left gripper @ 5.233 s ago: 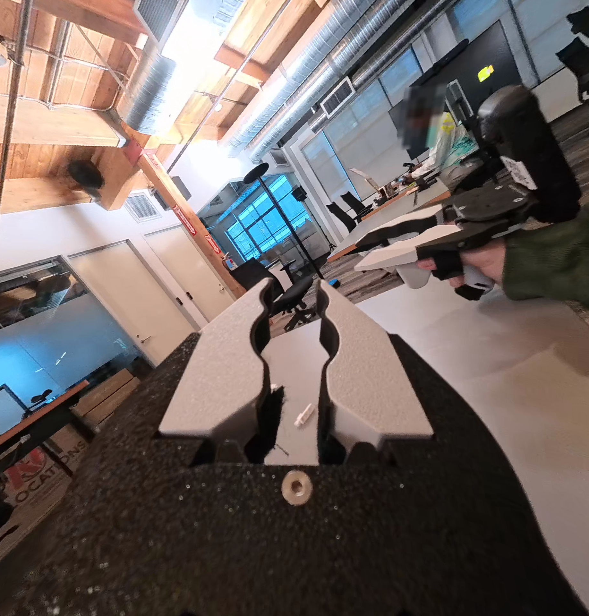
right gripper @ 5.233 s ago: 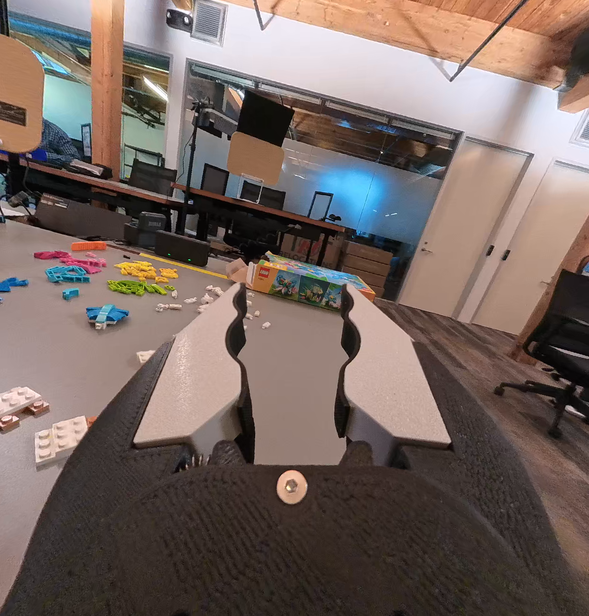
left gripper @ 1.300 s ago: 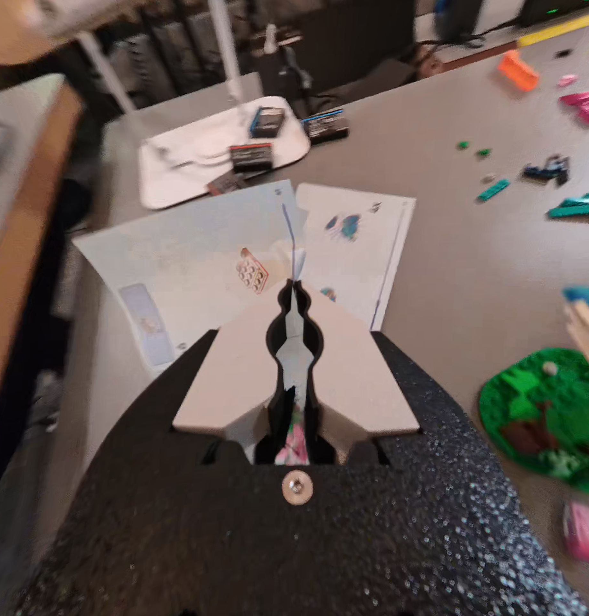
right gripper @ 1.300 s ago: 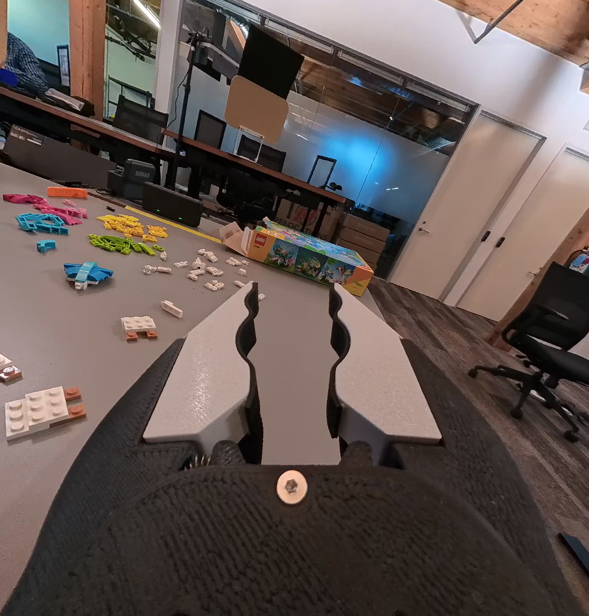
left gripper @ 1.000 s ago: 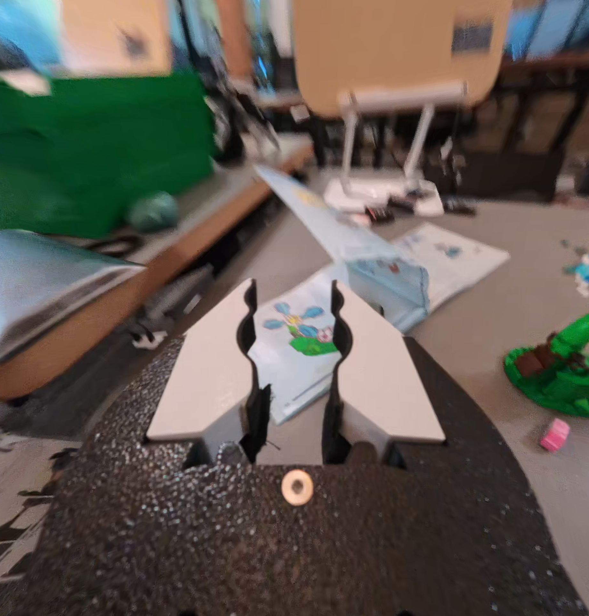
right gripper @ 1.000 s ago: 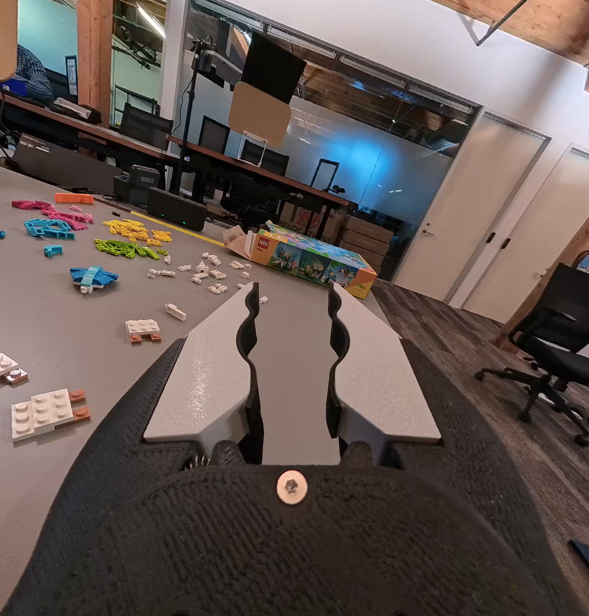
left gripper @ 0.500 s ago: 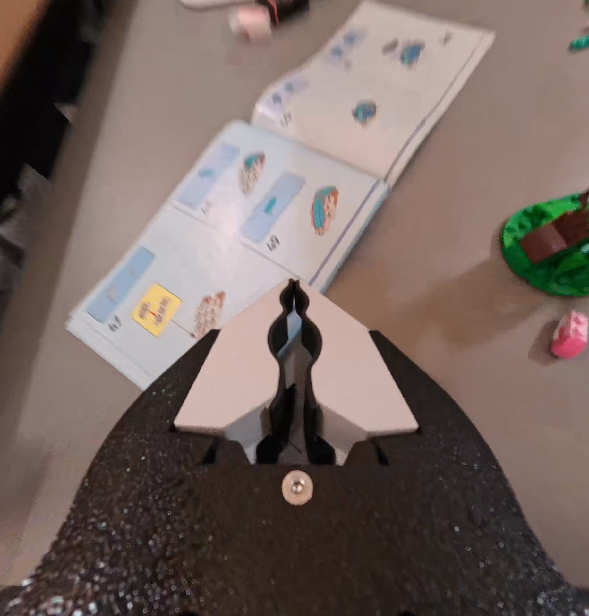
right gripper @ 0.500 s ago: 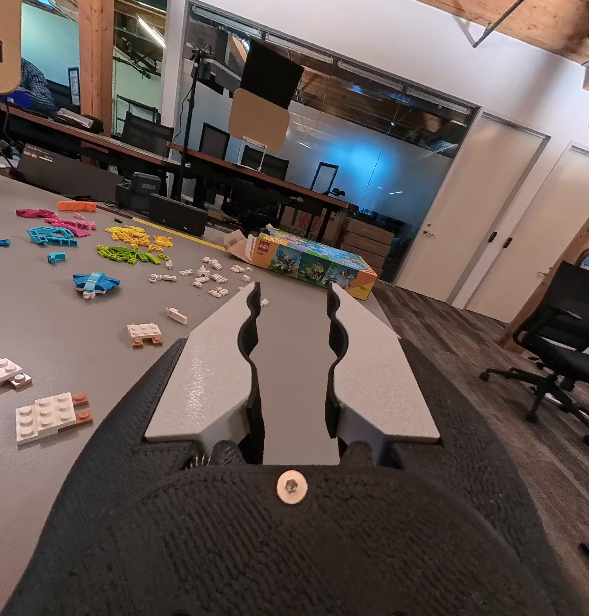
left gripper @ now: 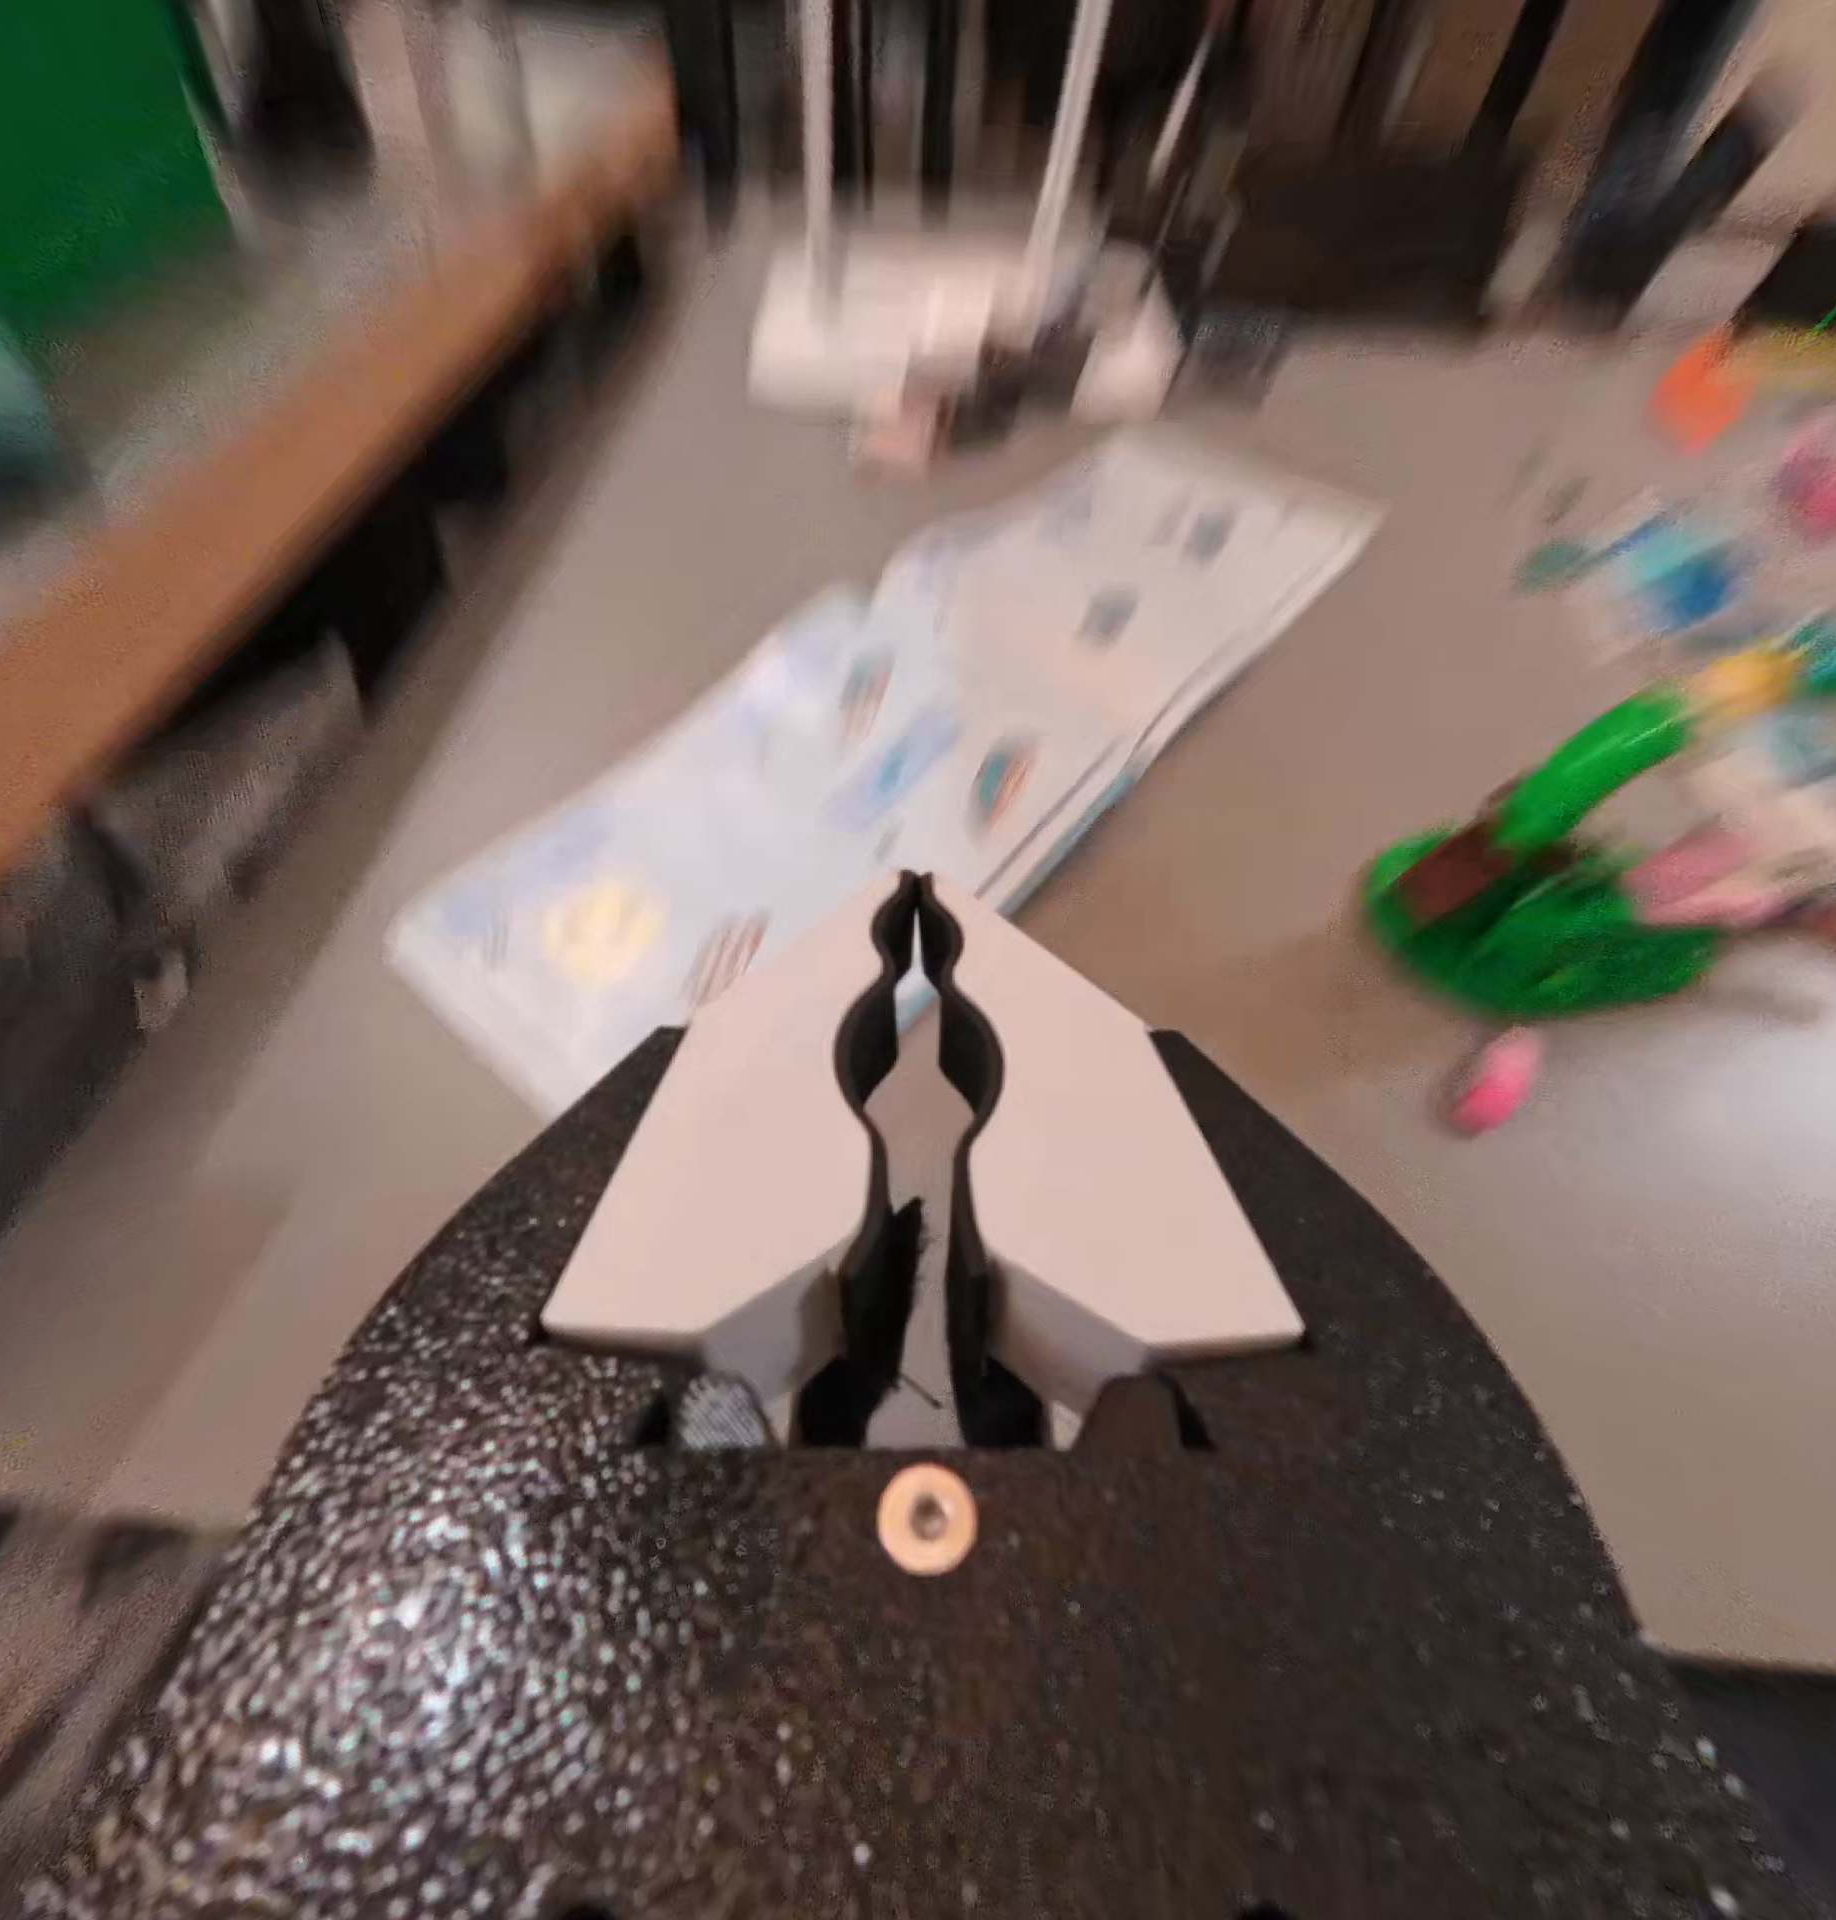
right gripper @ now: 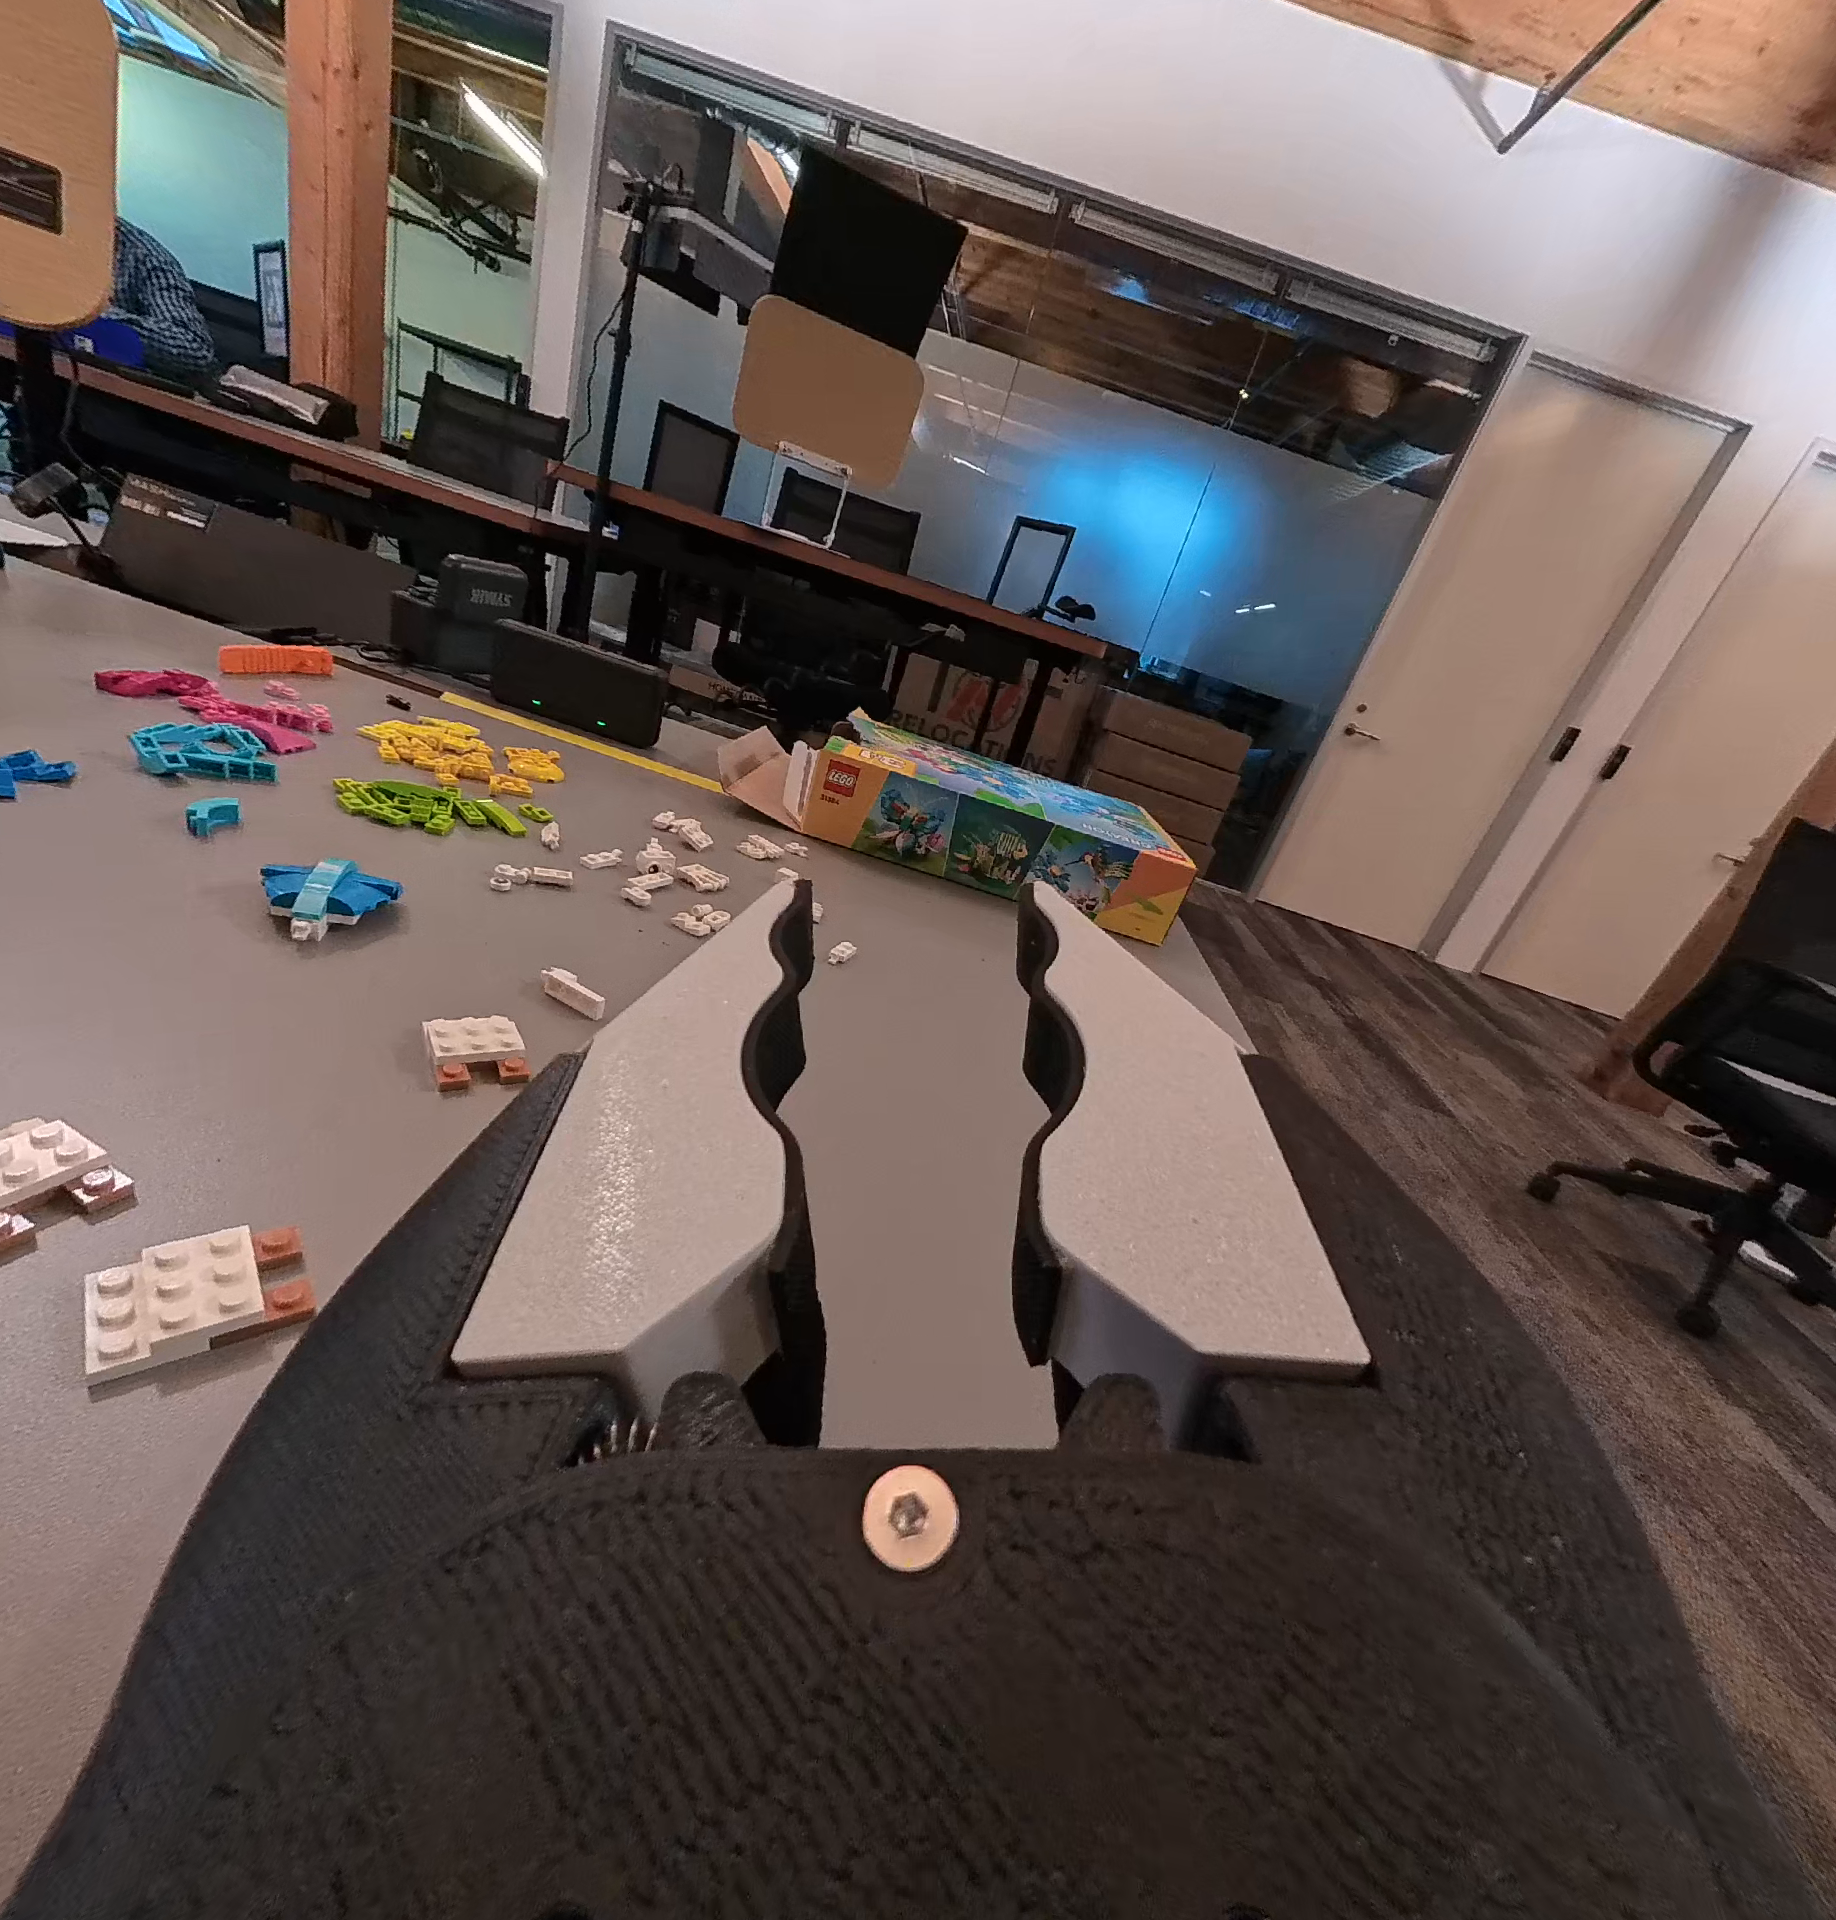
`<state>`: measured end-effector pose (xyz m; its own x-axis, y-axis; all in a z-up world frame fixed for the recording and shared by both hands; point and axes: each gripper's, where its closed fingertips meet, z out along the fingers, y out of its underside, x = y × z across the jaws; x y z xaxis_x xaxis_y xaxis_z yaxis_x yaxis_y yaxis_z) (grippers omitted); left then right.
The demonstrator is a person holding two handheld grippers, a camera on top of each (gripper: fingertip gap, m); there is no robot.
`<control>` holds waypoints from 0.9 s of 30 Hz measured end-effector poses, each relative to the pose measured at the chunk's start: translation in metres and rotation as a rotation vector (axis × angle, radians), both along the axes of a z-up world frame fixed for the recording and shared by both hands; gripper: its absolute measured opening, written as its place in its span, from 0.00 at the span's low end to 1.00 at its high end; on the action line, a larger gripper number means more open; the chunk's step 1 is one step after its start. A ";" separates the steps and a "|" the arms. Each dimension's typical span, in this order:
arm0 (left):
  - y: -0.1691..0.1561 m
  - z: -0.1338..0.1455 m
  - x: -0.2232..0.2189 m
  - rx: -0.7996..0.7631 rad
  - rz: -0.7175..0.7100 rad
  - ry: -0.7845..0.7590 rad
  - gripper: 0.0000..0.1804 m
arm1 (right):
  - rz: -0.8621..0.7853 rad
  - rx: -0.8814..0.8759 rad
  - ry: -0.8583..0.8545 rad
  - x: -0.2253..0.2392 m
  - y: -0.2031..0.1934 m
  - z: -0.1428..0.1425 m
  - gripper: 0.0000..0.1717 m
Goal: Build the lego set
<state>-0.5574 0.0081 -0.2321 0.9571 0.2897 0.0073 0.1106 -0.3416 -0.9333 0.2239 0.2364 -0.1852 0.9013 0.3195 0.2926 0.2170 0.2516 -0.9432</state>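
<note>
In the blurred left wrist view, my left gripper (left gripper: 915, 885) is shut with its tips touching and nothing between them. It hangs over the near corner of an open, pale blue instruction booklet (left gripper: 893, 727) lying on the grey table (left gripper: 1413, 1299). A green brick build (left gripper: 1548, 914) and a loose pink brick (left gripper: 1496, 1081) lie to its right. In the right wrist view, my right gripper (right gripper: 914, 904) is open and empty, low over the grey table (right gripper: 218, 1039). White bricks (right gripper: 474, 1044) and a white plate build (right gripper: 181, 1299) lie to its left.
A colourful toy box (right gripper: 997, 826) lies open beyond the right gripper, with small white pieces (right gripper: 665, 868) and a blue build (right gripper: 327, 894) left of it. The table edge and an office chair (right gripper: 1787, 1091) are to the right. A wooden desk (left gripper: 270, 468) runs along the left. The grippers' ends are close to 80 centimetres from one another. About 15 centimetres separates my left fingertips from the loose pink brick (left gripper: 1496, 1081).
The left gripper held a booklet page, opened and let it go, then shut again with nothing between its tips. Its view has since tilted up from the booklet. The right gripper has barely moved.
</note>
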 end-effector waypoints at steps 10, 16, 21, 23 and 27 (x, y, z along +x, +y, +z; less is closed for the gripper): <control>0.068 0.107 0.381 0.649 -0.836 0.244 0.00 | -0.011 -0.003 -0.039 -0.003 0.001 -0.003 0.23; 0.078 0.127 0.542 0.620 -1.420 -0.212 0.00 | -0.014 -0.003 -0.049 -0.003 0.002 -0.003 0.23; 0.123 0.110 0.572 0.750 -1.368 0.061 0.00 | -0.008 -0.003 -0.062 -0.004 0.002 -0.004 0.22; 0.122 0.106 0.569 0.828 -1.350 0.092 0.00 | -0.008 -0.003 -0.064 -0.005 0.002 -0.005 0.22; 0.120 0.091 0.561 0.869 -1.363 0.212 0.00 | -0.013 -0.006 -0.073 -0.005 0.003 -0.005 0.22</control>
<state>0.0035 0.1283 -0.1415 0.4918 -0.7453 -0.4502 0.0364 0.5342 -0.8446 0.2192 0.2391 -0.1905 0.8819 0.3093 0.3557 0.2884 0.2428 -0.9262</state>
